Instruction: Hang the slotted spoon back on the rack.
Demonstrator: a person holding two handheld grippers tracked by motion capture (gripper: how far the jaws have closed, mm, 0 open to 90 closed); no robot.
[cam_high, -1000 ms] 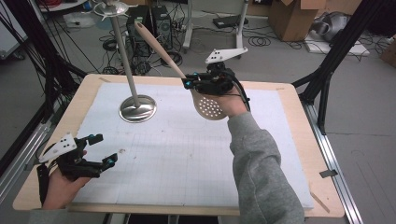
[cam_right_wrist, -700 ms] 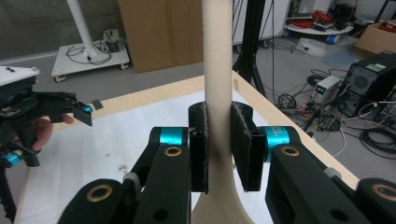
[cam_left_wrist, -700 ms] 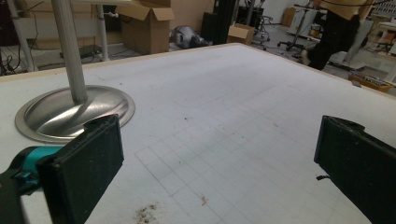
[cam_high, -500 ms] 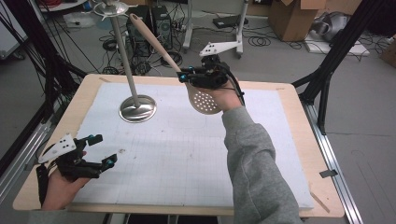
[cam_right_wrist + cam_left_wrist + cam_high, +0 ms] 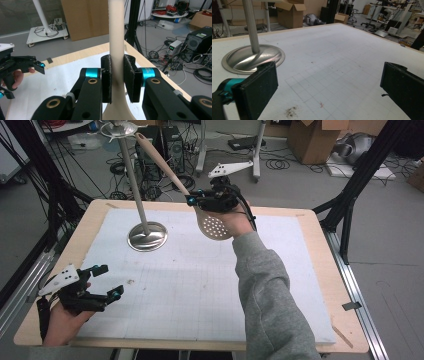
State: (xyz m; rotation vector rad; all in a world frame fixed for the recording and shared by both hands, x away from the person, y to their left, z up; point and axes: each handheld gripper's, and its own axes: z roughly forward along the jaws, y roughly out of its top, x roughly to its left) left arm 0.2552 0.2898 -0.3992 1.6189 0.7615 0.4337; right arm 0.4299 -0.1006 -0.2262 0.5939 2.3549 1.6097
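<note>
Right at the pads [image 5: 107, 80], the right gripper [image 5: 117, 80] pinches the pale handle of a slotted spoon [image 5: 116, 32], one black pad on each side of the stem just above where it widens toward the bowl. From the high view, that right gripper [image 5: 216, 200] is held up over the far edge of the table [image 5: 320, 265], with the spoon [image 5: 214, 226] slanting: its perforated round bowl hangs below the hand, near the grey sleeve [image 5: 270, 290], and its handle rises away toward the upper left. The handle tip comes close to the top of a metal stand [image 5: 145, 236], whose thin pole climbs from a shiny domed base resting on the white gridded mat [image 5: 200, 285]. Nearer the person, the left gripper [image 5: 102, 281] rests low at the mat's near left corner, its jaws spread wide with nothing between them; its own view shows the left gripper [image 5: 329, 87] looking across bare mat toward the stand's base [image 5: 253, 60].
</note>
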